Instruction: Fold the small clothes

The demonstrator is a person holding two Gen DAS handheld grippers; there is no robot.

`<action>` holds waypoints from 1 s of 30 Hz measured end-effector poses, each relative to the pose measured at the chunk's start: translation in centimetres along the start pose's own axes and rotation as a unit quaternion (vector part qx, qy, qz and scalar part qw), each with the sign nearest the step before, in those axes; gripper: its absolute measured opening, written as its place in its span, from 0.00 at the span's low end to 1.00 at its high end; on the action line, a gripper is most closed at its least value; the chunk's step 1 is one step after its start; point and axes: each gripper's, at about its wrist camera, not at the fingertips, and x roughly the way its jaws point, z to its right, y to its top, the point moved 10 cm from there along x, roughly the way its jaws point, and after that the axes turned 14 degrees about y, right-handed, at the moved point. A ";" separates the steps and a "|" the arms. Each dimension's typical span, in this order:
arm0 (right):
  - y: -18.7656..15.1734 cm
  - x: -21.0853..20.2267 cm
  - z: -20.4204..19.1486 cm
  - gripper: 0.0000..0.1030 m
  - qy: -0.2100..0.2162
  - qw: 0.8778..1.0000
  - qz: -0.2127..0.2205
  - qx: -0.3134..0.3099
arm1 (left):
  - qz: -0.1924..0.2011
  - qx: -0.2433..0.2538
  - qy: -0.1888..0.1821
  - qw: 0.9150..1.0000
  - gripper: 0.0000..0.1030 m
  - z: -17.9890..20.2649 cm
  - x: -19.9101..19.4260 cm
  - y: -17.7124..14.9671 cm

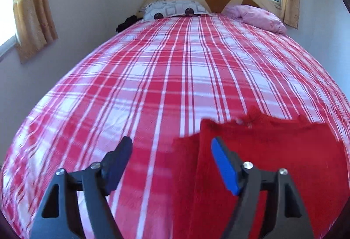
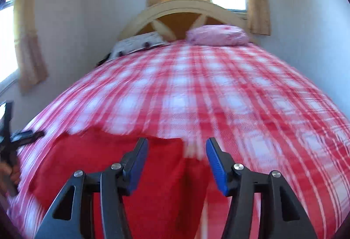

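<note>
The fingers (image 1: 223, 164) of the left gripper (image 1: 171, 144) stand wide apart with nothing between them, above the plaid bedspread (image 1: 175, 64); the red garment (image 1: 273, 151) lies flat under and to the right of its right finger. The right gripper (image 2: 176, 144) is likewise spread wide and holds nothing, the garment's right edge just below its gap, its bulk to the left.

Blurred by motion in right wrist view: red-and-white plaid bedspread (image 2: 218, 90). Cut off at bottom edge: red knitted garment (image 1: 273, 162).
</note>
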 end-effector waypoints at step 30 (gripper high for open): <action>-14.3 -1.6 -6.3 0.37 0.005 0.995 -0.093 -0.033 | -0.068 -0.023 -0.016 0.997 0.99 2.8 -1.9 -11.8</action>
